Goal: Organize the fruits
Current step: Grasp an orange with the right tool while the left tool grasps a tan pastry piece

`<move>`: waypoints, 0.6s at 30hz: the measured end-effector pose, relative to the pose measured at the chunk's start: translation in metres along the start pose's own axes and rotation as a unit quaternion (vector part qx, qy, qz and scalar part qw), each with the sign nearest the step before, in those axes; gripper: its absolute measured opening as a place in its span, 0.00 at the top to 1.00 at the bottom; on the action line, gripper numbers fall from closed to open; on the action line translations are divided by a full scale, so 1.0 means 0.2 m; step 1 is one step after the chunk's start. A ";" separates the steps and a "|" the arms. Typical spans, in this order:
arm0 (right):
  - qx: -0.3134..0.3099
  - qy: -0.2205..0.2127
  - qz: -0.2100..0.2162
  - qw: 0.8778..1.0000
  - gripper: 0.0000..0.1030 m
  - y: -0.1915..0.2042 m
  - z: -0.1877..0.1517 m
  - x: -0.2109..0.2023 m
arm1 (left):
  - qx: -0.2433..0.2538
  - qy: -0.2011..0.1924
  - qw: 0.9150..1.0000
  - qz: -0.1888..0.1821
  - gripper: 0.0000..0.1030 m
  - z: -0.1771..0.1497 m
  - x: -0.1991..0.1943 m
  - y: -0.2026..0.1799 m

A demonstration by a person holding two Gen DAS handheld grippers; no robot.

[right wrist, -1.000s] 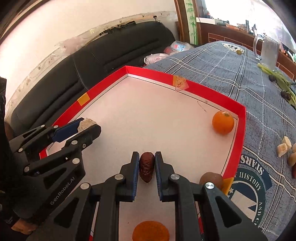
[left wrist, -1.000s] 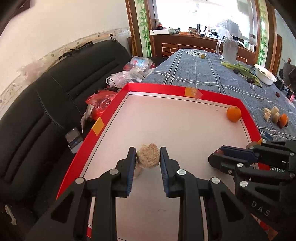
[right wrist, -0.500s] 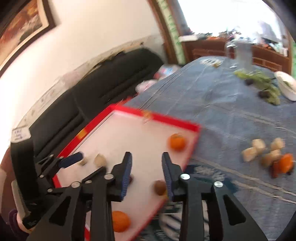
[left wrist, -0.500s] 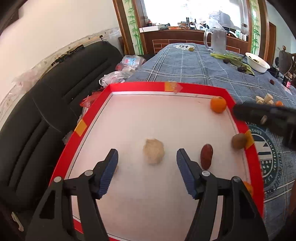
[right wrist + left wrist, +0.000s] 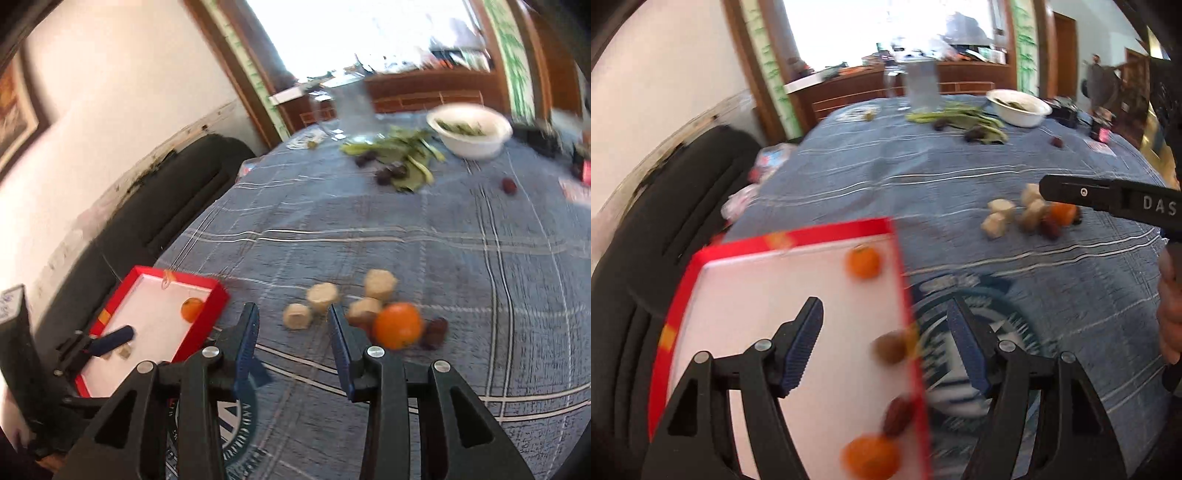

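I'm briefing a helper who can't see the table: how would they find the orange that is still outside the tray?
On the blue plaid tablecloth, right of the red-rimmed tray, lies a small cluster of pale beige chunks. The loose orange sits at its right end: the only round, bright orange piece there, beside a dark reddish fruit.

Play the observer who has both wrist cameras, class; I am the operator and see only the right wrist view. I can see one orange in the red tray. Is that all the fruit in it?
Observer: No. The left wrist view shows a second orange at the near end of the red tray, as well as the far orange.
Operator: Anything else in there?
Observer: A brown round fruit lies close to the tray's right rim.
Operator: And between it and the near orange?
Observer: A dark red oblong fruit, also by that rim.
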State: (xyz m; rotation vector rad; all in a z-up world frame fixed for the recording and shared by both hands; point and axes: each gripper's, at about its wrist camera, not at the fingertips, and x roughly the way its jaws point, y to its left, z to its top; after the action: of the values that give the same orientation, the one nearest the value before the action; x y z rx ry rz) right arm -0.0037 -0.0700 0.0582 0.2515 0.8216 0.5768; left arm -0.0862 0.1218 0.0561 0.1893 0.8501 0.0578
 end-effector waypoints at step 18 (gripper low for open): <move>0.034 0.013 -0.101 0.994 0.62 -0.20 0.01 0.08 | 0.026 0.030 0.998 -0.048 0.31 0.33 0.41 -0.31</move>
State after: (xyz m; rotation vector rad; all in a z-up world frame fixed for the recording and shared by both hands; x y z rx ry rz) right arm 0.0214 -0.0945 0.0329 0.2211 0.8820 0.3637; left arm 0.0159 0.0618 0.0266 0.1955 0.9196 -0.0497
